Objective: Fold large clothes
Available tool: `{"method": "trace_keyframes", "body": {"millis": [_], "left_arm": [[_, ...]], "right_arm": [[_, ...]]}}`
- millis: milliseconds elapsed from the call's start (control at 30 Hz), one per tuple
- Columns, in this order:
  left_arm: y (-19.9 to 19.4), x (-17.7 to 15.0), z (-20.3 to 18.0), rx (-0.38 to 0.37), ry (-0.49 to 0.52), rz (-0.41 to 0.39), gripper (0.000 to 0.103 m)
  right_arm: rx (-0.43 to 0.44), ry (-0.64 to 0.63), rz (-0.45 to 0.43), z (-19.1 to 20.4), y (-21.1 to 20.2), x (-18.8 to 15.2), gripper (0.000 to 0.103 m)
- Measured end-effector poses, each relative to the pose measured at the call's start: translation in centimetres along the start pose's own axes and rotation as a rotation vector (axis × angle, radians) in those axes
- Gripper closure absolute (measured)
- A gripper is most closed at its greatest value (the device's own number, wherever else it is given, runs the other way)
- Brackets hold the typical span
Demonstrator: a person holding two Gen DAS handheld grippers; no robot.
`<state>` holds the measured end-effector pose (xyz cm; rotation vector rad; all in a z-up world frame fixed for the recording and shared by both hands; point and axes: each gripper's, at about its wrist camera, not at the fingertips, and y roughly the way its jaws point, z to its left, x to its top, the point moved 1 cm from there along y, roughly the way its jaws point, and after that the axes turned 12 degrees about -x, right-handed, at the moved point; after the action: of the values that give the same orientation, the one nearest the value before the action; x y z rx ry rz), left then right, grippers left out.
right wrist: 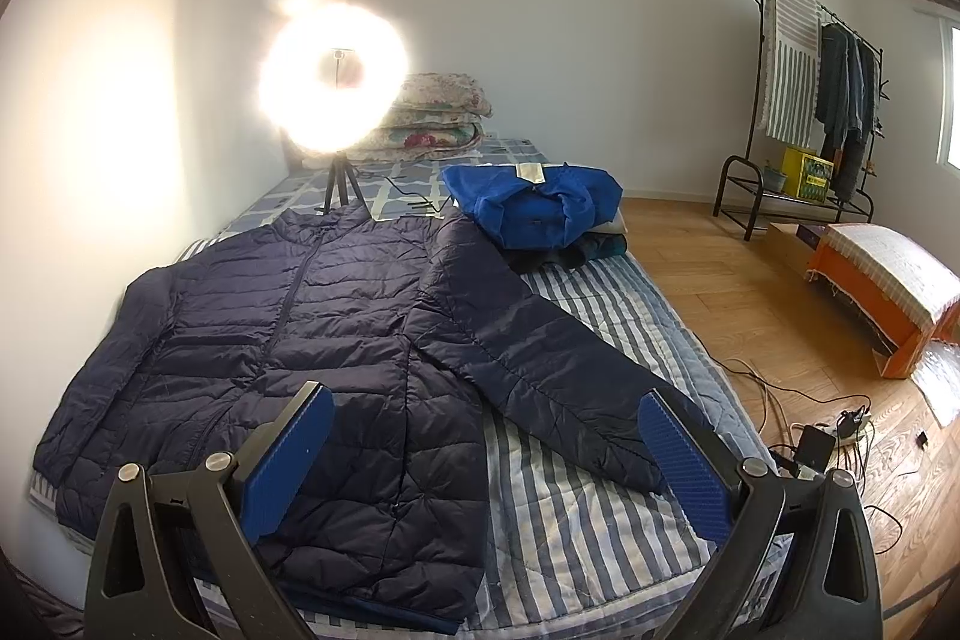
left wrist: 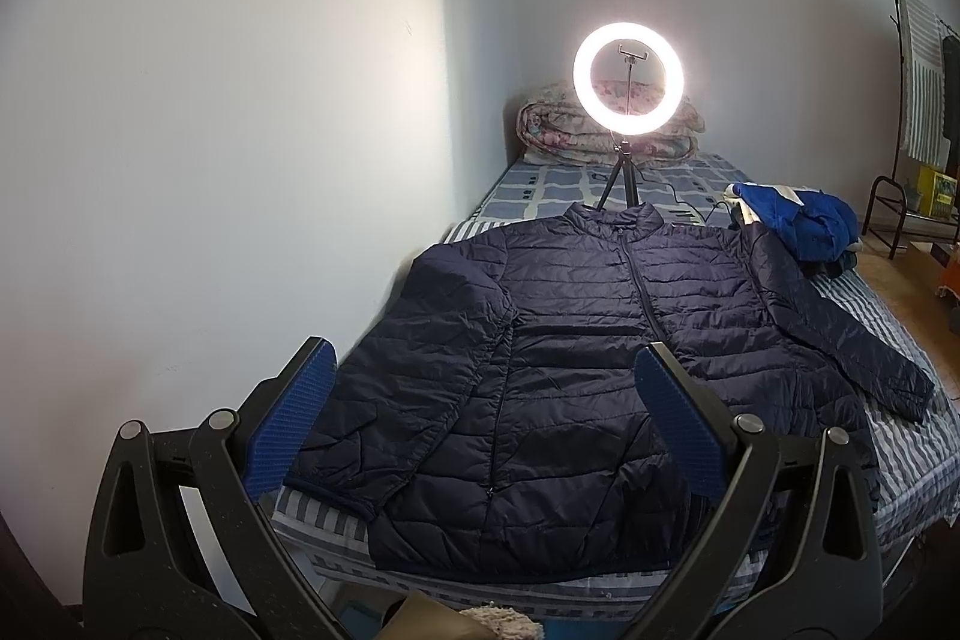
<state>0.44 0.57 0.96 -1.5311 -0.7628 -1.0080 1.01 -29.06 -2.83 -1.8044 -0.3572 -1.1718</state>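
- The navy puffer jacket [right wrist: 288,328] lies flat and face up on the striped bed [right wrist: 600,490], zipped, collar toward the far end and hem at the near edge.
- One sleeve lies close along the body on the left, by the wall; the other sleeve [right wrist: 552,370] angles out to the right across the bedding, its cuff toward the near right.
- The left gripper [left wrist: 483,418] hangs above the near hem with its jaws spread wide and nothing between them.
- The right gripper [right wrist: 486,454] hovers above the gap between hem and outstretched sleeve, also wide open and empty.
- Judging by the thin quilted shell, the jacket is probably light, soft and springy, with a slick fabric that may slide out of a shallow pinch.
- A firm hold looks likeliest on stitched, denser edges: the cuff, the shoulder seam, the hem corners or the collar.
- The puffy fill may push folds back open, so each fold probably needs pressing flat.
- Far on the bed stand a ring light [left wrist: 628,79], folded quilts [right wrist: 438,118] and a blue garment [right wrist: 534,202], all clear of the jacket.
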Motion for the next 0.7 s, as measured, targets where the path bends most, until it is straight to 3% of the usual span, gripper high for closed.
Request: {"method": "trace_keyframes", "body": {"millis": [700], "left_arm": [[-0.25, -0.16, -0.06, 0.001, 0.000, -0.012, 0.001]], "right_arm": [[0.005, 0.001, 0.007, 0.21, 0.00, -0.11, 0.000]]}}
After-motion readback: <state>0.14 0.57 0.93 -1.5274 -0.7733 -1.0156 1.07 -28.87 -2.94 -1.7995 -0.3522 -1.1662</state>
